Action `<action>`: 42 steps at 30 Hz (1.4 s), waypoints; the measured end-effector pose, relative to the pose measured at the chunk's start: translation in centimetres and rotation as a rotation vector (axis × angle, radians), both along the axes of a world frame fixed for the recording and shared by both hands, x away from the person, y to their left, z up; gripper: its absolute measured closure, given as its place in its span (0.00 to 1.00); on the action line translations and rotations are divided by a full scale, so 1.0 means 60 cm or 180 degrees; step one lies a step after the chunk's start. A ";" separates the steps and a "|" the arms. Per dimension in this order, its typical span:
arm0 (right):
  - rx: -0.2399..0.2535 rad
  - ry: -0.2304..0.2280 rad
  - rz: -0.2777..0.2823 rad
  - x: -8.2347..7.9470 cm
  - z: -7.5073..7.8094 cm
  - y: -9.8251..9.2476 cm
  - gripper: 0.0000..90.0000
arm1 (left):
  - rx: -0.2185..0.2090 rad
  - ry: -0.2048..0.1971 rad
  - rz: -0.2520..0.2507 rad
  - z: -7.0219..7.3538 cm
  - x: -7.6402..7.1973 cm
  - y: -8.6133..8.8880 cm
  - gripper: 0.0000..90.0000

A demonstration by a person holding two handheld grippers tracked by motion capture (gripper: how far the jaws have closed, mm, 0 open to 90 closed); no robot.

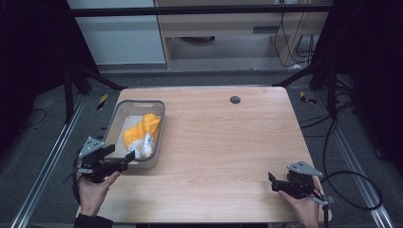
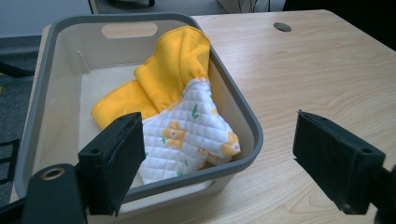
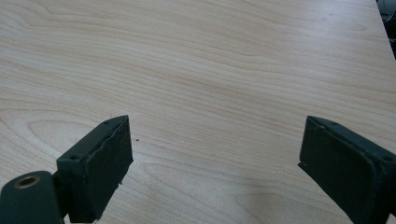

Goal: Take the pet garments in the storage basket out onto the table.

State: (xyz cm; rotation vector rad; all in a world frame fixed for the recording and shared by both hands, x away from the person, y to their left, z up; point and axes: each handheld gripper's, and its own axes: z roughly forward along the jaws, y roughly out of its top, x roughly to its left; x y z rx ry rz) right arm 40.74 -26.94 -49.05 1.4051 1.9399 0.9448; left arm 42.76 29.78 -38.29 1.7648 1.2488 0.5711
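The yellow and white quilted cloth (image 2: 180, 116) lies bunched in the grey bin (image 1: 114, 124) at the bench's (image 1: 228, 142) left side, its length running from the near right corner back toward the bin's far handle. The left gripper (image 1: 124, 159), fingers spread wide and empty, sits at the bin's near rim with the cloth just ahead. The right gripper (image 1: 272, 182), also wide and empty, is well apart over bare wood, so the left looks the one to reach in.
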 end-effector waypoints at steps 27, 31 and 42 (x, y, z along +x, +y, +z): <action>-0.0035 0.0000 0.0036 0.003 -0.002 0.000 0.12 | 0.0177 0.0232 -0.0129 0.002 0.087 -0.039 0.21; -0.0033 -0.0002 0.0040 0.003 -0.002 0.000 0.12 | 0.0223 0.0290 -0.0111 -0.002 0.099 -0.043 0.23; -0.0023 0.0001 0.0050 0.003 -0.002 0.001 0.13 | 0.0306 0.0410 -0.0088 -0.007 0.123 -0.051 0.28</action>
